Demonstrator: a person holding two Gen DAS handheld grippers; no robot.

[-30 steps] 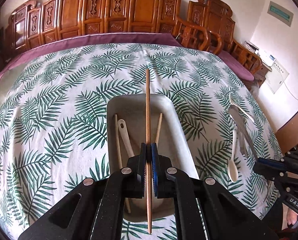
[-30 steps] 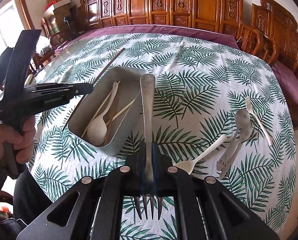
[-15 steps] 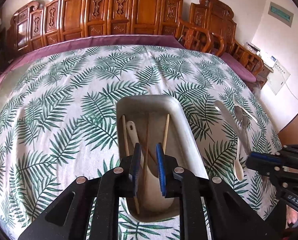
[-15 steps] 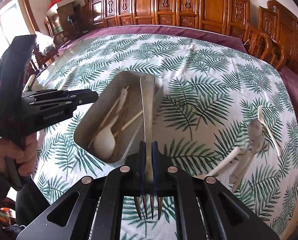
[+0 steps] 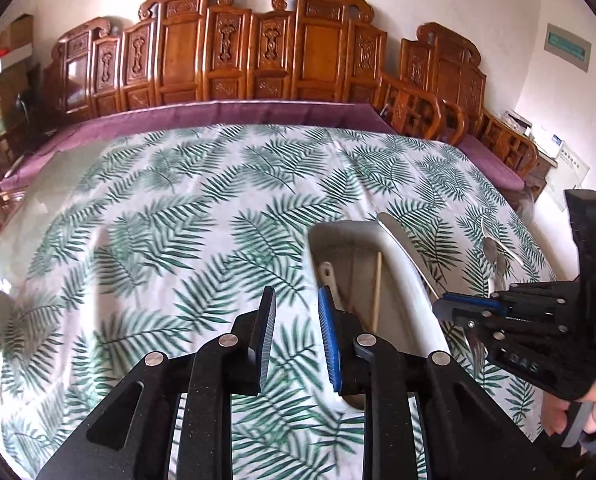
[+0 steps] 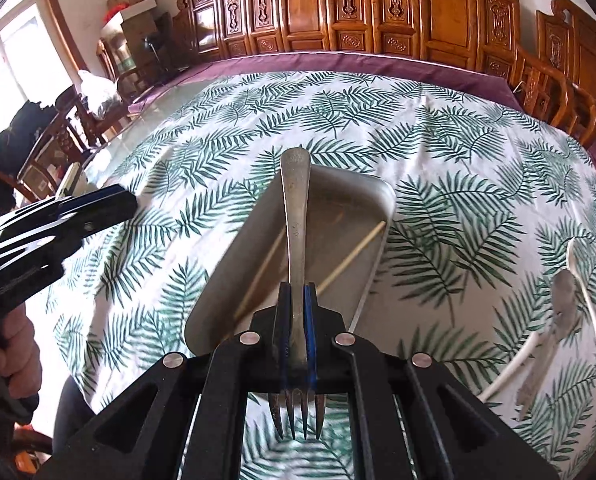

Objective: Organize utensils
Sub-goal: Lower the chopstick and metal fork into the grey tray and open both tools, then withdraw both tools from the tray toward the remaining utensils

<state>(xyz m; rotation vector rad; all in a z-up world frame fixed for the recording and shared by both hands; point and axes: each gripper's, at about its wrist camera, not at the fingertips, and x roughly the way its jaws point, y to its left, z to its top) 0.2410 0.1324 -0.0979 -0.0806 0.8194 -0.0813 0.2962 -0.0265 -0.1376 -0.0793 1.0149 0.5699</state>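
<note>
My left gripper point(image 5: 296, 296) hangs over the leaf-print cloth just left of the metal tray point(image 5: 402, 280). Its jaws are opening and nothing is between them. Wooden chopsticks point(image 5: 376, 292) and a white spoon point(image 5: 326, 272) lie inside the tray. My right gripper point(image 6: 297, 292) is shut on a metal fork point(image 6: 294, 208). The fork's handle points forward over the tray point(image 6: 338, 200) and its tines stick out behind the pads. Chopsticks point(image 6: 354, 254) show under the fork. The left gripper point(image 6: 114, 204) appears at the left edge of the right wrist view.
Loose utensils lie on the cloth to the right of the tray: a metal spoon point(image 6: 564, 292), a white spoon point(image 6: 578, 268) and a white handled utensil point(image 6: 514, 368). Carved wooden chairs point(image 5: 258, 52) line the table's far side. A hand point(image 6: 10, 344) grips the left tool.
The left gripper let the chopstick drop into the tray, opened, and drew away to the tray's left. The right gripper carried the fork leftward until it was over the tray.
</note>
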